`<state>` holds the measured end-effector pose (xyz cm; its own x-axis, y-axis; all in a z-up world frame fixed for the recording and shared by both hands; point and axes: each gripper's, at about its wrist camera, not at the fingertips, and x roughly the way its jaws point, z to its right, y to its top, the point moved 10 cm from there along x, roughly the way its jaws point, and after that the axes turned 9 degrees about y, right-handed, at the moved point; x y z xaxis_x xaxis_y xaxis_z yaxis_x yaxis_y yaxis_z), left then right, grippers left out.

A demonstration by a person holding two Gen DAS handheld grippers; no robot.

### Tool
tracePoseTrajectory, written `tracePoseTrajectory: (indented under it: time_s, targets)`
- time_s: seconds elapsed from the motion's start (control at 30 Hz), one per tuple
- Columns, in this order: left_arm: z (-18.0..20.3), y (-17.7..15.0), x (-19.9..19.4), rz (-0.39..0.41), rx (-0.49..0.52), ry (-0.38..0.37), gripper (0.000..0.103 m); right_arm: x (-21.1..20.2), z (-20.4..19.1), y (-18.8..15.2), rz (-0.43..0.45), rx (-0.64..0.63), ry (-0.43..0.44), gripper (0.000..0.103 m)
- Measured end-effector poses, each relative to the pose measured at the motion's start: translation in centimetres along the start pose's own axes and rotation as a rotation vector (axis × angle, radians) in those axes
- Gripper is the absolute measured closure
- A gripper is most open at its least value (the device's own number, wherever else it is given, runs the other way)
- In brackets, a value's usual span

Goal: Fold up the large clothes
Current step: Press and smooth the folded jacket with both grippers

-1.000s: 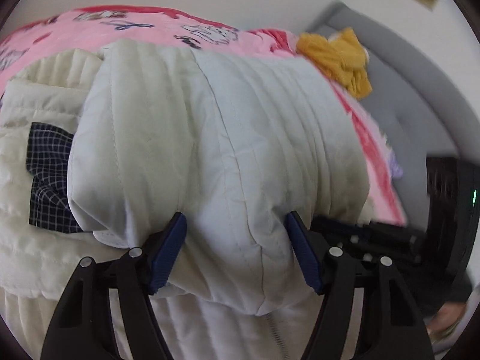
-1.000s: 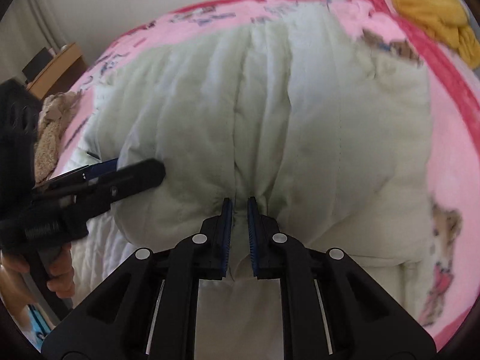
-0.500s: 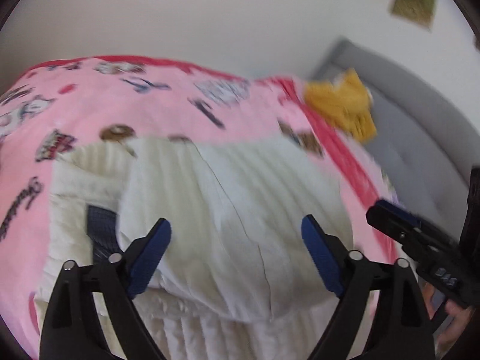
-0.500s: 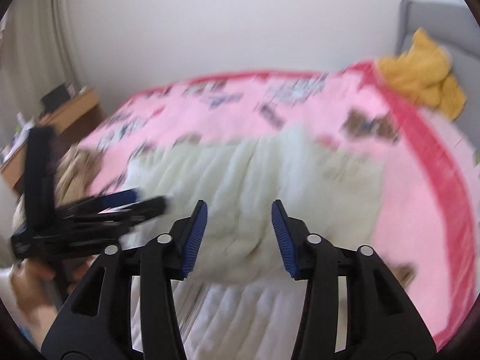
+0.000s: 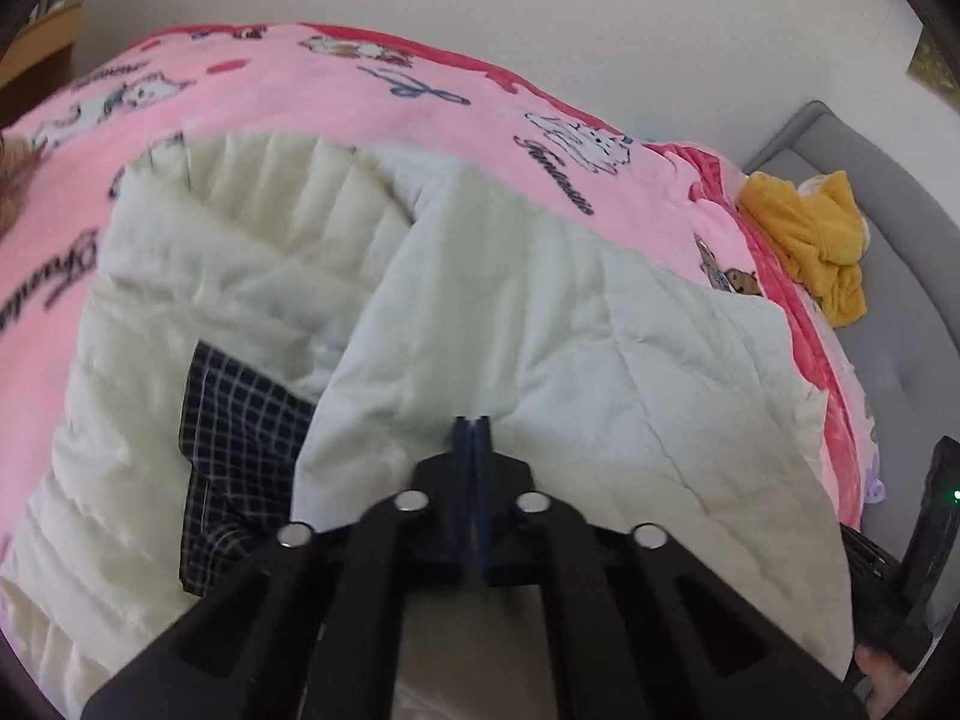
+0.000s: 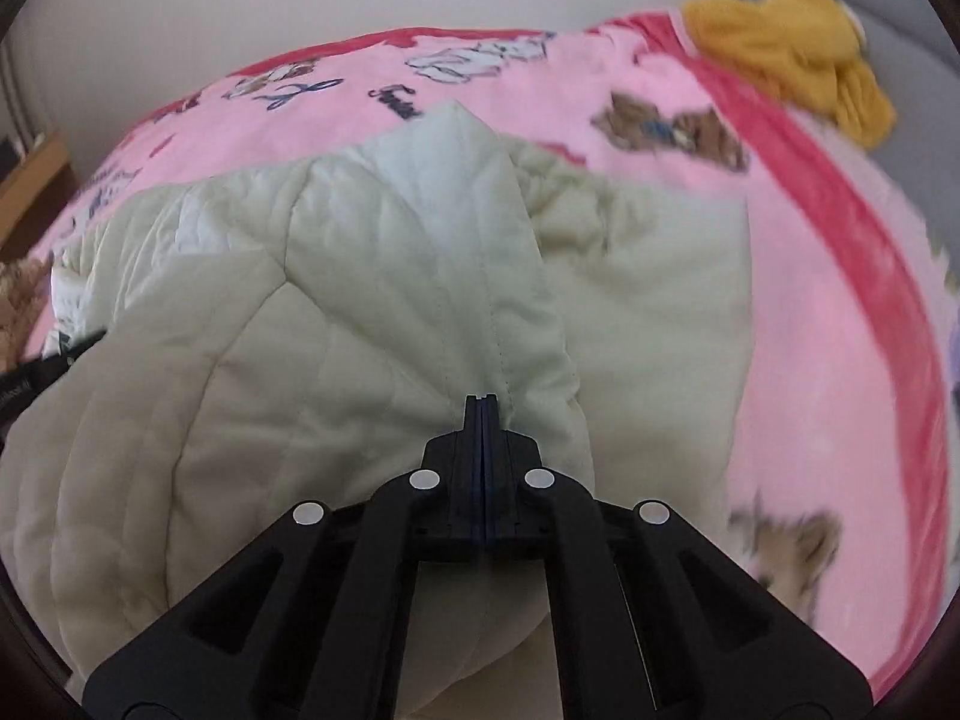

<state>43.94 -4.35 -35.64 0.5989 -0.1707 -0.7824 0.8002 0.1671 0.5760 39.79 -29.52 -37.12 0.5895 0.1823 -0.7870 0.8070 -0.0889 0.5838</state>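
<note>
The cream quilted jacket [image 5: 570, 360] lies spread on the pink cartoon-print blanket [image 5: 300, 96], its checked lining [image 5: 234, 420] exposed on the near left. The left gripper [image 5: 473, 429] has its fingers pressed together, pinching the near edge of the folded-over layer. The right gripper [image 6: 482, 405] is likewise clamped tight on a seam of the jacket [image 6: 372, 312]. Half a second ago both grippers gaped wide above the fabric; now each has closed on it. A yellow garment [image 6: 792, 42] sits at the far right.

Soft daylight, fisheye warp, slight blur
</note>
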Motion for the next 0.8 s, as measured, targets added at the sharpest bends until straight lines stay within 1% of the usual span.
tracePoseTrajectory:
  time_s: [0.07,0.17,0.2,0.27,0.3,0.33,0.37,0.4,0.43,0.47,0.5,0.57,0.6,0.63,0.7,0.73,0.77,0.8]
  targets:
    - [-0.3,-0.9,0.5,0.006,0.023,-0.036,0.101,0.4,0.5,-0.7,0.010,0.044,0.052,0.103]
    - [0.1,-1.3,1.4,0.015,0.116,-0.032,0.101,1.6,1.8,-1.1,-0.020,0.149,0.167,0.103]
    - [0.3,-1.2,1.5,0.015,0.147,-0.025,0.101,1.5,1.8,-0.7,-0.029,0.166,0.179,0.103]
    - [0.5,-0.6,1.0,-0.005,0.161,-0.014,0.101,0.2,0.7,0.7,-0.013,0.121,0.175,0.103]
    - [0.6,0.1,0.5,-0.009,0.153,-0.012,0.101,-0.7,0.1,1.5,0.012,0.095,0.189,0.099]
    - [0.8,1.1,-0.8,0.006,0.150,-0.005,0.100,-2.2,-0.9,2.4,0.054,0.073,0.223,0.098]
    - [1.2,1.9,-2.2,0.042,0.160,0.011,0.092,-3.8,-1.7,3.3,0.105,0.058,0.253,0.098]
    - [1.9,2.7,-3.9,0.096,0.178,0.031,0.085,-5.9,-2.8,4.4,0.185,0.027,0.287,0.098]
    - [2.5,3.4,-5.2,0.143,0.184,0.042,0.069,-7.4,-4.0,5.1,0.240,-0.017,0.299,0.098]
    - [3.3,4.0,-6.7,0.188,0.174,0.043,0.058,-8.1,-4.6,5.3,0.260,-0.048,0.294,0.098]
    - [4.4,4.1,-8.1,0.223,0.161,0.025,0.057,-8.6,-5.7,5.4,0.272,-0.087,0.290,0.098]
    - [6.1,3.5,-8.7,0.221,0.144,0.007,0.055,-8.3,-7.5,4.6,0.252,-0.115,0.306,0.098]
    - [6.7,2.9,-8.3,0.203,0.150,0.029,0.055,-8.0,-7.9,3.9,0.239,-0.110,0.323,0.098]
    - [7.0,2.2,-7.8,0.183,0.157,0.036,0.055,-7.6,-8.4,3.1,0.221,-0.107,0.328,0.098]
    - [7.0,0.3,-6.3,0.136,0.145,0.054,0.055,-5.4,-8.8,1.1,0.133,-0.138,0.270,0.098]
    - [6.6,-0.9,-5.3,0.101,0.132,0.060,0.055,-4.2,-8.5,0.0,0.085,-0.169,0.218,0.098]
    - [6.0,-2.1,-4.2,0.063,0.127,0.071,0.055,-3.0,-8.1,-1.4,0.039,-0.193,0.174,0.099]
    - [5.6,-3.0,-3.5,0.047,0.131,0.083,0.055,-2.4,-7.8,-2.6,0.013,-0.194,0.149,0.102]
